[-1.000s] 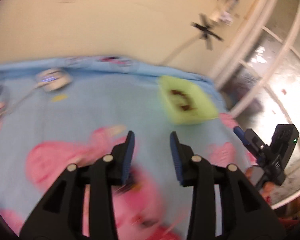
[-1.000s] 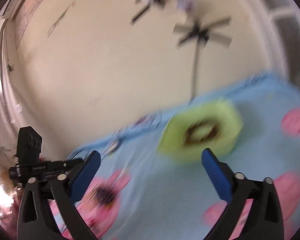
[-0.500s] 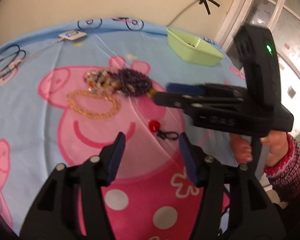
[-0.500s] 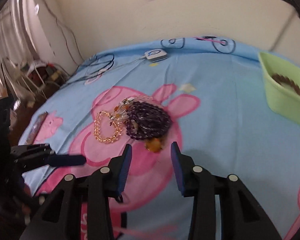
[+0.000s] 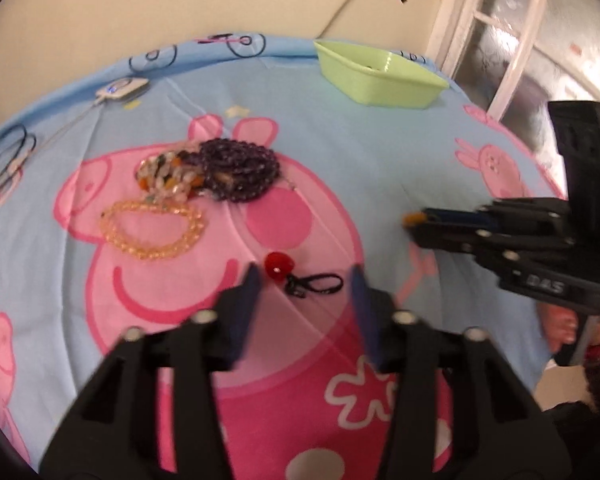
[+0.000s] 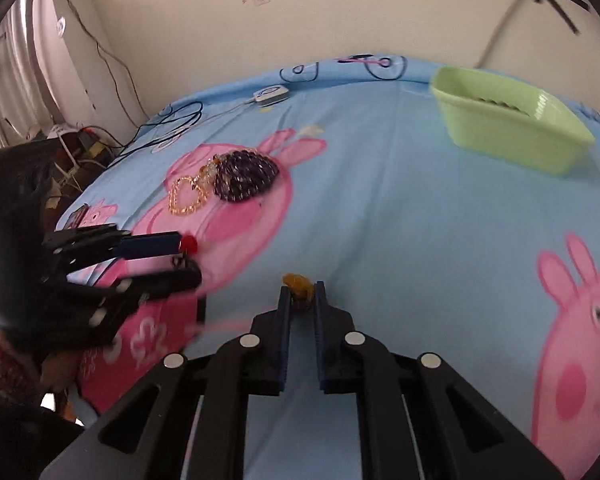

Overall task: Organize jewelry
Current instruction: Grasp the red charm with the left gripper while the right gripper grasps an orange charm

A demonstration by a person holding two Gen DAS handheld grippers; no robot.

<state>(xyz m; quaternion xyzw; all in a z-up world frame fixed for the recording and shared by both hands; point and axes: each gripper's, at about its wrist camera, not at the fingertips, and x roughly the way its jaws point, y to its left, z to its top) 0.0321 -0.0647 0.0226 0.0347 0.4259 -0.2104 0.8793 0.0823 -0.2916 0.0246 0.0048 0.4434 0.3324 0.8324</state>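
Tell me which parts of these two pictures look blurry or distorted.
Left wrist view: the left gripper fingers are smeared, window glare washes out the top right, and fisheye bends the bedsheet edge. Right wrist view: the green tray is soft, while the right gripper looks sharp.

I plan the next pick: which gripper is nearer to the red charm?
Left. The left gripper frames the red charm; the right gripper is apart, shut on an amber piece.

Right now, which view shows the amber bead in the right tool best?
The right wrist view: the amber bead sits centered, pinched at the right tool tips. The left wrist view shows only a small blurred orange speck at that tool's tip.
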